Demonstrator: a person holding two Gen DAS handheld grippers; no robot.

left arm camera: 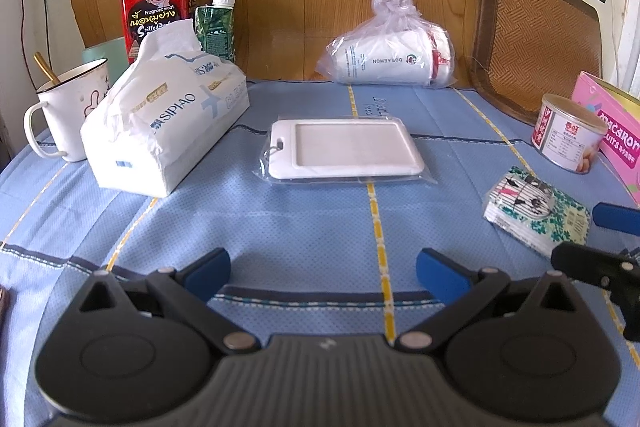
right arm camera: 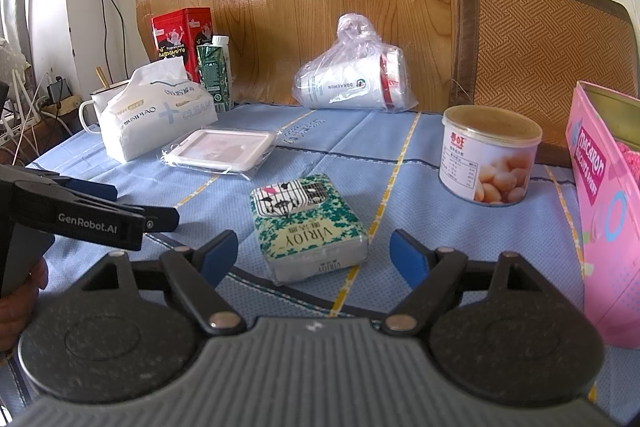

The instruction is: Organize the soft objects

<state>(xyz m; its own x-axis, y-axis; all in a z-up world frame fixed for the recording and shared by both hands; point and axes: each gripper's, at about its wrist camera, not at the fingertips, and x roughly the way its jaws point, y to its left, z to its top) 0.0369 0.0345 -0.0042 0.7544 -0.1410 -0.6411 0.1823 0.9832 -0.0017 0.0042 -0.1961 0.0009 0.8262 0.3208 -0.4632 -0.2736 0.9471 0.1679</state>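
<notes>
A green-and-white pocket tissue pack (right arm camera: 310,231) lies on the blue cloth with a small striped earbud case (right arm camera: 294,201) on top; both show at the right of the left wrist view (left arm camera: 538,213). My right gripper (right arm camera: 312,259) is open, its blue fingertips (right arm camera: 406,259) on either side of the pack's near end, not touching. A large white tissue pack (left arm camera: 160,123) lies at the left. A bagged white card holder (left arm camera: 344,149) lies in the middle. My left gripper (left arm camera: 324,273) is open and empty above bare cloth.
A white mug (left arm camera: 70,111), a red tin (left arm camera: 158,3) and a green carton (left arm camera: 216,27) stand at back left. A bagged cup (left arm camera: 394,53) lies at the back. A can (right arm camera: 488,155), a pink box (right arm camera: 608,203) and a woven cushion (right arm camera: 540,59) are at the right.
</notes>
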